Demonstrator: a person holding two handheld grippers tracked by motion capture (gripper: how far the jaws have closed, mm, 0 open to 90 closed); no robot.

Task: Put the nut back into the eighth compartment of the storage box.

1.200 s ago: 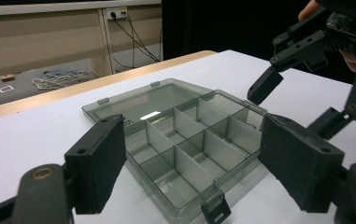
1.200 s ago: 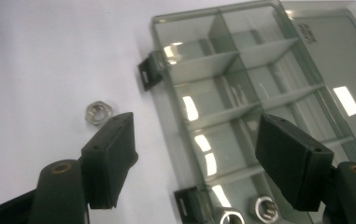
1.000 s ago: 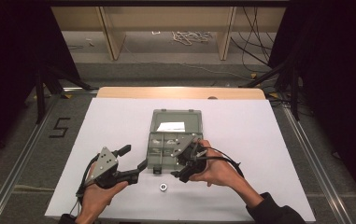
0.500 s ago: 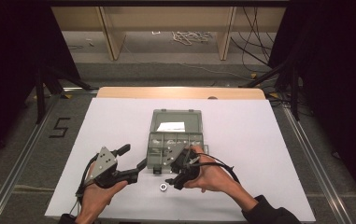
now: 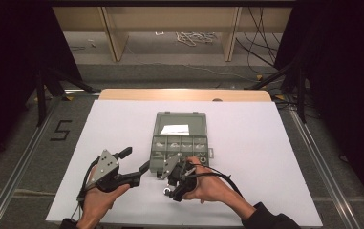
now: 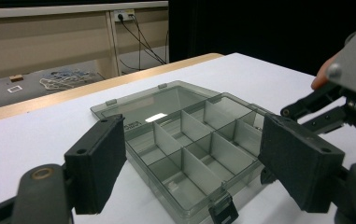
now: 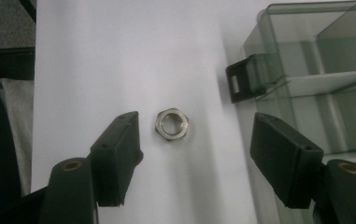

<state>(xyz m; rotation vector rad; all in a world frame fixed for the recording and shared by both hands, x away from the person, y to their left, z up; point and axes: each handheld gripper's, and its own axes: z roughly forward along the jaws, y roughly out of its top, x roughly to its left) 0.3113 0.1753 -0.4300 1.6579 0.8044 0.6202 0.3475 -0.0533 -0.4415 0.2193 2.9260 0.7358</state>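
Place: you're working in a lab set up for recording, not a home.
Desk: your desk (image 5: 275, 157) is covered in plain white sheet with a wooden edge at the far side.
Surroundings: black curtains (image 5: 342, 71) hang on both sides of you.
Floor: grey carpet with metal rails (image 5: 22, 157) and a taped number 5 (image 5: 61, 130).
Background: loose cables (image 5: 196, 37) lie by wooden panels.

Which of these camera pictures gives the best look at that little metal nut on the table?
The right gripper view: the nut lies large and sharp on the white table, between the open jaws of the right gripper, touching neither. In the high view it is a tiny speck under that gripper, near the compartment box.
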